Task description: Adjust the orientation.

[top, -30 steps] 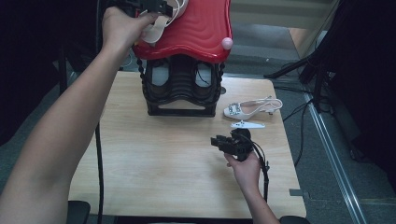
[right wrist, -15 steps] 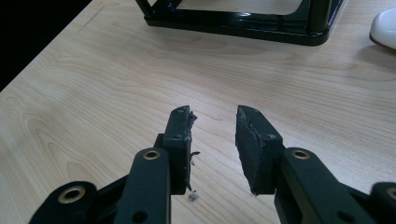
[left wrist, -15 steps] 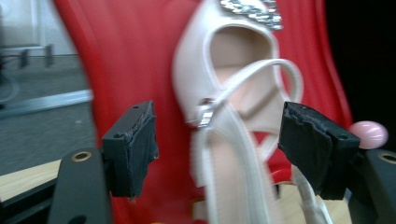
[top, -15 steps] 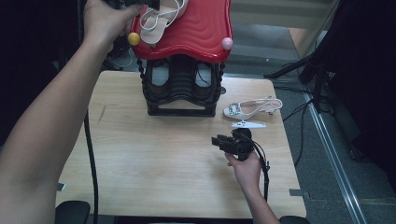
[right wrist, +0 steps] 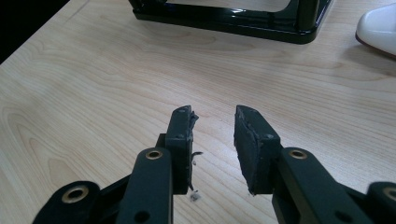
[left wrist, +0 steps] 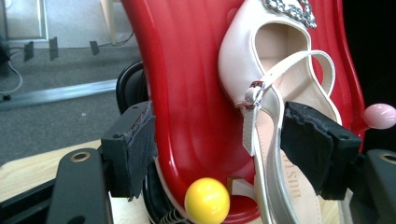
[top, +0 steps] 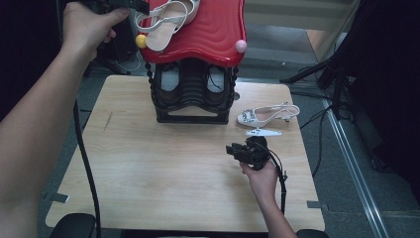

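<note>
A white strappy sandal (top: 168, 22) lies on the wavy red top (top: 213, 29) of a black shoe rack (top: 193, 94). My left gripper (top: 138, 7) is held high at the rack's left corner. In the left gripper view its jaws (left wrist: 219, 149) stand wide apart, with the sandal's heel strap (left wrist: 254, 93) and the red top's edge (left wrist: 187, 84) between them, and the pads are clear of both. A second white sandal (top: 267, 115) lies on the table right of the rack. My right gripper (top: 233, 148) rests low over the table, open (right wrist: 215, 126). Its jaws have just closed slightly, and nothing is between them.
A yellow ball (top: 141, 41) and a pink ball (top: 241, 46) cap the red top's front corners. A small white piece (top: 263, 132) lies on the wooden table (top: 148, 168) just beyond my right gripper. Cables trail off the table at left and right.
My left hand and gripper have drawn back to the left, away from the sandal, which stays on the red top. The right hand has kept still.
</note>
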Demonstrator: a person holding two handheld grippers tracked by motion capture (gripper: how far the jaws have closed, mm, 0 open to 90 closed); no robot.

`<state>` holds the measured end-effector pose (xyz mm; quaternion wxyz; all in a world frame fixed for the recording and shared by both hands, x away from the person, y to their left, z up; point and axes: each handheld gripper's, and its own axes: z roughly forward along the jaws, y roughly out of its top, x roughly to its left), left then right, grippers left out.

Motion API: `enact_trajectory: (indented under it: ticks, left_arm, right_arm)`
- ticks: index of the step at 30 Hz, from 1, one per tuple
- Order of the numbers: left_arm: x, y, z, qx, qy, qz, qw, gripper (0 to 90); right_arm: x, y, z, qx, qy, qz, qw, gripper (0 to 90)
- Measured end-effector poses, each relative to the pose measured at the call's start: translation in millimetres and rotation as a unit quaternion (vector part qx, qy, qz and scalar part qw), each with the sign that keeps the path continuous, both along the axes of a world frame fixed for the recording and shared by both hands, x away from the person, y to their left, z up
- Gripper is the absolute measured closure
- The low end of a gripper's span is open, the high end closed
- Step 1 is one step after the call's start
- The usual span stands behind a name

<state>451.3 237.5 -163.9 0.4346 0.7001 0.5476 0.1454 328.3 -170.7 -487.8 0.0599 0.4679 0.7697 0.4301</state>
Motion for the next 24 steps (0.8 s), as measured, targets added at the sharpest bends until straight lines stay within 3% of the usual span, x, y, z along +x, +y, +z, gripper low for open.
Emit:
enact_trajectory:
  ticks: [3,14,18,21,24]
  left_arm:
    - [-1.5,3.4,1.8,-0.006,-0.003,-0.003,1.0000,27.5]
    - [-6.3,12.5,1.7,0.009,-0.003,-0.001,1.0000,28.6]
    - [-9.8,20.7,-5.1,0.006,-0.002,0.001,1.0000,28.7]
    - [-13.0,28.3,-13.5,0.007,0.000,0.003,1.0000,28.8]
    - [-16.1,34.8,-22.3,0.012,0.003,0.003,0.9999,28.8]
  right_arm:
    - [0.6,-0.8,-1.1,-0.001,-0.003,-0.001,1.0000,68.8]
    - [-2.4,-1.4,1.6,-0.007,-0.023,-0.006,0.9997,68.1]
    - [-1.1,-3.4,2.4,0.012,-0.013,-0.003,0.9998,66.7]
    - [1.1,-4.3,1.5,0.021,-0.003,0.008,0.9997,60.3]
    - [2.5,-5.5,0.8,0.024,-0.001,0.001,0.9997,59.0]
